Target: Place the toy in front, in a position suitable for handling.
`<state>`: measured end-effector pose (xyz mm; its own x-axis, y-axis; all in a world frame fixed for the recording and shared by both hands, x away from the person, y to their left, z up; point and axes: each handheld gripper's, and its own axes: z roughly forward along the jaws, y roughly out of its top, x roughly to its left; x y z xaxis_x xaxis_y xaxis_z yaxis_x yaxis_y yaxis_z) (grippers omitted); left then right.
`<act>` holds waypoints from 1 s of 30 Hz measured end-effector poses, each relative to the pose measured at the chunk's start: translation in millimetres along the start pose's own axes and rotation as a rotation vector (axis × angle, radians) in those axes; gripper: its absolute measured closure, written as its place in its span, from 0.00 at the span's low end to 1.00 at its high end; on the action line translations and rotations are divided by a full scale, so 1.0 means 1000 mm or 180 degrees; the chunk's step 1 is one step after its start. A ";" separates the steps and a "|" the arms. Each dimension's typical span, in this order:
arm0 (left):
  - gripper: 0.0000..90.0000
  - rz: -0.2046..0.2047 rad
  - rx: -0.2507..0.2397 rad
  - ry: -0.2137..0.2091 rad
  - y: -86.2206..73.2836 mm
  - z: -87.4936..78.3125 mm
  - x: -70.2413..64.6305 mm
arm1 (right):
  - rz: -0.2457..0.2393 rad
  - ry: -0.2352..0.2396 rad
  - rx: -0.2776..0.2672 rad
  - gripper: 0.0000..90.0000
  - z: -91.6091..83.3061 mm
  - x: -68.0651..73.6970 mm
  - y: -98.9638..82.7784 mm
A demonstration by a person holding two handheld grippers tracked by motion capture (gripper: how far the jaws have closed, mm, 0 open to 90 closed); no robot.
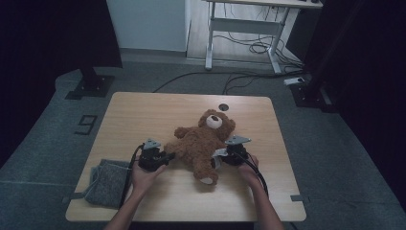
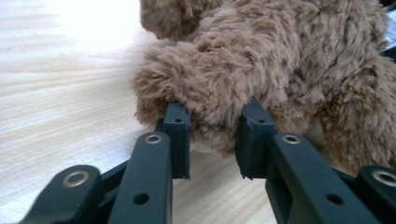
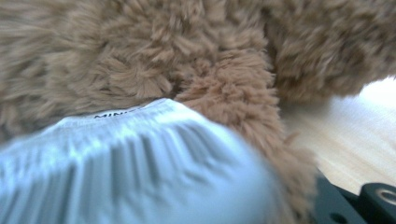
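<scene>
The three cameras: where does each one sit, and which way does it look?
High view: sits above the table, looks forward and down at the bear; both forearms, left gripper and right gripper show.
Left gripper view: rides on the left gripper, looks along its jaws, which pinch the bear's limb.
Right gripper view: rides on the right gripper, pressed close to fur and a white tag.
All three share the bear and table.

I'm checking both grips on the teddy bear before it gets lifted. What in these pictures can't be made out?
- Right gripper jaws: in the right gripper view the white tag and fur cover them.
- Tag print: cut off by a fold and blurred, same view.
- Teddy bear far arm: high view, too small and dim.
- Grey cloth: high view, its texture is too dim to tell.
- Left gripper pads: fur hides their tips.
</scene>
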<state>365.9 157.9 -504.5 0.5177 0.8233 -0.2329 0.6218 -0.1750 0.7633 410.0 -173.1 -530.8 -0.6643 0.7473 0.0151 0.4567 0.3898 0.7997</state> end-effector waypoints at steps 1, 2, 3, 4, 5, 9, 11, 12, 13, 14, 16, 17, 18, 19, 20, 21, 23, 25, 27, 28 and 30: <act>0.79 -0.0014 -0.0017 0.0018 0.001 0.000 0.002 | -0.0018 0.0002 -0.0049 0.81 -0.003 0.001 0.001; 0.80 -0.0033 -0.0036 0.0025 0.003 -0.001 0.003 | -0.0037 0.0015 -0.0099 0.81 -0.006 0.002 0.002; 0.80 -0.0051 -0.0057 0.0036 0.004 -0.001 0.005 | -0.0054 0.0016 -0.0137 0.81 -0.009 0.004 0.002; 0.81 -0.0052 -0.0059 0.0050 0.005 -0.002 0.006 | -0.0068 0.0015 -0.0168 0.81 -0.011 0.005 0.003; 0.81 -0.0054 -0.0069 0.0058 0.007 -0.002 0.007 | -0.0077 0.0022 -0.0210 0.81 -0.014 0.006 0.004; 0.82 -0.0066 -0.0092 0.0071 0.016 -0.004 0.010 | -0.0135 -0.0047 -0.0344 0.81 -0.022 0.012 0.007; 0.83 -0.0077 -0.0109 0.0029 0.024 -0.006 0.011 | -0.0153 -0.0115 -0.0431 0.81 -0.026 0.015 0.009; 0.83 -0.0083 -0.0134 0.0001 0.028 -0.008 0.011 | -0.0137 -0.0192 -0.0487 0.81 -0.028 0.017 0.011; 0.83 -0.0070 -0.0157 -0.0005 0.032 -0.010 0.011 | -0.0139 -0.0245 -0.0533 0.81 -0.030 0.018 0.012; 0.83 -0.0043 -0.0174 0.0006 0.036 -0.012 0.010 | -0.0162 -0.0295 -0.0569 0.82 -0.033 0.020 0.014; 0.84 0.0007 -0.0210 0.0047 0.043 -0.016 0.009 | -0.0222 -0.0306 -0.0631 0.82 -0.039 0.024 0.017; 0.84 0.0019 -0.0231 0.0064 0.046 -0.018 0.009 | -0.0235 -0.0278 -0.0664 0.81 -0.042 0.026 0.019; 0.84 0.0017 -0.0239 0.0075 0.048 -0.020 0.010 | -0.0257 -0.0248 -0.0675 0.81 -0.045 0.029 0.020; 0.84 0.0011 -0.0246 0.0085 0.049 -0.021 0.011 | -0.0279 -0.0218 -0.0685 0.81 -0.048 0.032 0.020; 0.83 0.0010 -0.0245 0.0092 0.050 -0.021 0.012 | -0.0311 -0.0193 -0.0704 0.81 -0.050 0.034 0.021; 0.84 0.0020 -0.0238 0.0107 0.051 -0.022 0.013 | -0.0330 -0.0162 -0.0717 0.81 -0.052 0.037 0.021; 0.83 0.0012 -0.0223 0.0109 0.051 -0.022 0.014 | -0.0364 -0.0116 -0.0748 0.81 -0.056 0.043 0.020; 0.84 0.0010 -0.0205 0.0110 0.051 -0.021 0.015 | -0.0393 -0.0079 -0.0759 0.81 -0.059 0.048 0.018; 0.84 0.0007 -0.0196 0.0110 0.050 -0.019 0.016 | -0.0421 -0.0072 -0.0738 0.81 -0.059 0.051 0.015; 0.84 -0.0001 -0.0190 0.0108 0.051 -0.018 0.016 | -0.0408 -0.0062 -0.0724 0.81 -0.058 0.052 0.014; 0.84 -0.0021 -0.0187 0.0106 0.051 -0.015 0.017 | -0.0414 -0.0051 -0.0715 0.81 -0.058 0.054 0.011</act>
<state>397.0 171.2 -460.4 0.4931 0.8420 -0.2187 0.5891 -0.1383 0.7961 344.8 -159.9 -486.8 -0.6986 0.7078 -0.1046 0.2241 0.3553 0.9075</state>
